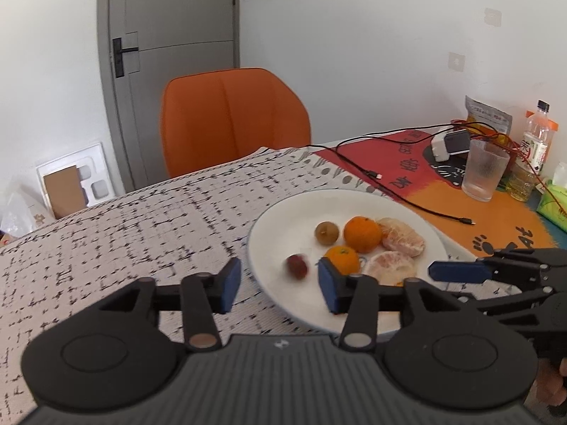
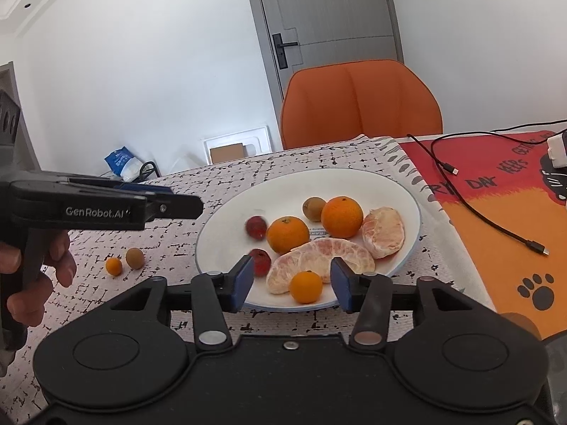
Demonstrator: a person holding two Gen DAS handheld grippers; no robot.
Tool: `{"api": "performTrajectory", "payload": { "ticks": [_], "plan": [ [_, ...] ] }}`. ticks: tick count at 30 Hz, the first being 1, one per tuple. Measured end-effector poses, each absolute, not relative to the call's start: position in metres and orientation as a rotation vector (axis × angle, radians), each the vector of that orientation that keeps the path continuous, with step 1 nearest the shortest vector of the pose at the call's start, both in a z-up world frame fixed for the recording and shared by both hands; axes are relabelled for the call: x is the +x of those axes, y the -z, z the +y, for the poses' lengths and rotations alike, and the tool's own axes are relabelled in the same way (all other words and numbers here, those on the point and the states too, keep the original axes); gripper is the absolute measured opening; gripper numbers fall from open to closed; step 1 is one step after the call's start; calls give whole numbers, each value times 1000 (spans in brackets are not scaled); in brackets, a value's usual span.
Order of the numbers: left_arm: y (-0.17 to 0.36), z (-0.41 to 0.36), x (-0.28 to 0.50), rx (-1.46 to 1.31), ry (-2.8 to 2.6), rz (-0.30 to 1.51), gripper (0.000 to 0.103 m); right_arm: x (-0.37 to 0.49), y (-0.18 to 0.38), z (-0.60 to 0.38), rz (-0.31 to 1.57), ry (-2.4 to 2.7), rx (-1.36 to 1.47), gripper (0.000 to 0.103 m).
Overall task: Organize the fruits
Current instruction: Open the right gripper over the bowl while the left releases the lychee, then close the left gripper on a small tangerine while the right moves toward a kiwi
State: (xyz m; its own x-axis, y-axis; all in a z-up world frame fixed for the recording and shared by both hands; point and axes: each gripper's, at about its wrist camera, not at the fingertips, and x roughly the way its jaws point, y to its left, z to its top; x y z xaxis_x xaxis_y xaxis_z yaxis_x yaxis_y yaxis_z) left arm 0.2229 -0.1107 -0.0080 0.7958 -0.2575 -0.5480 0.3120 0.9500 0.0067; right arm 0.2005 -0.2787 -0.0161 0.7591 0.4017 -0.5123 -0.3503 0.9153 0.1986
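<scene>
A white plate holds two oranges, a brown fruit, two red fruits and two peeled citrus pieces. A small orange lies at the plate's near rim between the pads of my right gripper, which stands open and does not touch it. My left gripper is open over the plate's left edge. A blurred red fruit lies just beyond its pads. A small orange and a brown fruit sit on the cloth left of the plate.
An orange chair stands behind the table. A black cable crosses the red and orange mat to the right. A glass, a bottle and a charger stand at the far right. A hand holds the left gripper's handle.
</scene>
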Motion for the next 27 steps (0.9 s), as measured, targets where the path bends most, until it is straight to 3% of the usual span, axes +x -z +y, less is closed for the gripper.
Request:
{"api": "performTrajectory", "payload": {
  "ticks": [5, 12, 16, 27],
  "plan": [
    [10, -95, 217, 82, 268, 576, 66, 200, 15, -272, 575, -419, 91, 61],
    [13, -74, 206, 84, 219, 564, 86, 197, 11, -259, 555, -440, 74, 90],
    [12, -58, 200, 81, 181, 553, 90, 195, 8, -248, 539, -463, 54, 101],
    [18, -16, 188, 22, 119, 571, 93, 195, 5, -214, 555, -527, 21, 103]
  ]
}}
